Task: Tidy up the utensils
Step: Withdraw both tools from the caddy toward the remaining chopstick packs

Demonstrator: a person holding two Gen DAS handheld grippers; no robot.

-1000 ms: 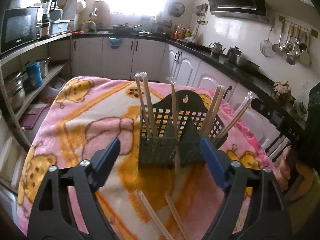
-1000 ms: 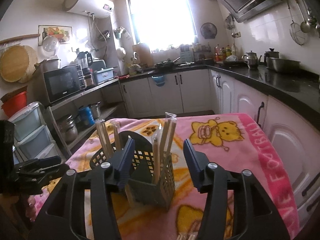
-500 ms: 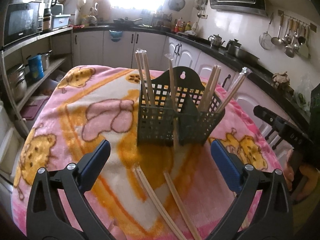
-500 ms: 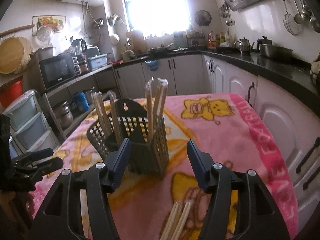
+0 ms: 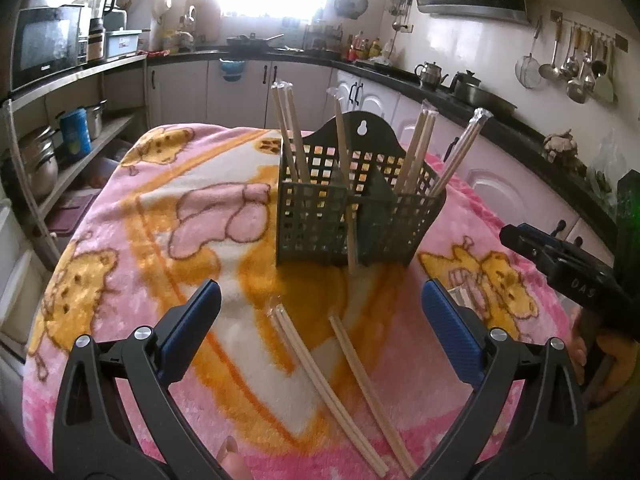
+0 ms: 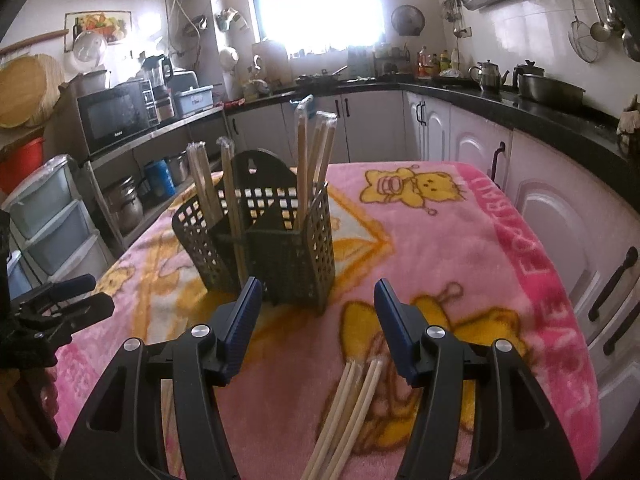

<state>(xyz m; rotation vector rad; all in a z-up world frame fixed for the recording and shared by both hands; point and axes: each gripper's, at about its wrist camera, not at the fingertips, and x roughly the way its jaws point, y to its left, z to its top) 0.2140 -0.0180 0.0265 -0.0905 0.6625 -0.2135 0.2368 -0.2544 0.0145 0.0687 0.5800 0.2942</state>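
Left wrist view: the left gripper (image 5: 320, 312) has jaws spread wide with nothing between the pads; they have just been opening. It hovers over the pink cartoon blanket (image 5: 160, 216) that covers the table. Below the gap lie two wrapped pairs of chopsticks (image 5: 328, 384), side by side but apart, running from near the table's middle toward its near edge. Beyond them stands the dark mesh utensil basket (image 5: 316, 224), upright near the middle of the table, with more wrapped chopsticks (image 5: 288, 128) standing tilted in its compartments, and one stick leaning against its front with its tip on the blanket. At the right edge of this view a hand (image 5: 600, 364) holds the right gripper (image 5: 560, 256). In the right wrist view the right gripper (image 6: 316, 324) has jaws about half apart, empty, having just opened a little. The loose chopsticks (image 6: 352, 408) lie on the blanket just under and behind the right pad, toward the near edge, while the basket (image 6: 296, 256) sits just ahead of the fingertips. The left gripper (image 6: 60, 304) shows at the left.
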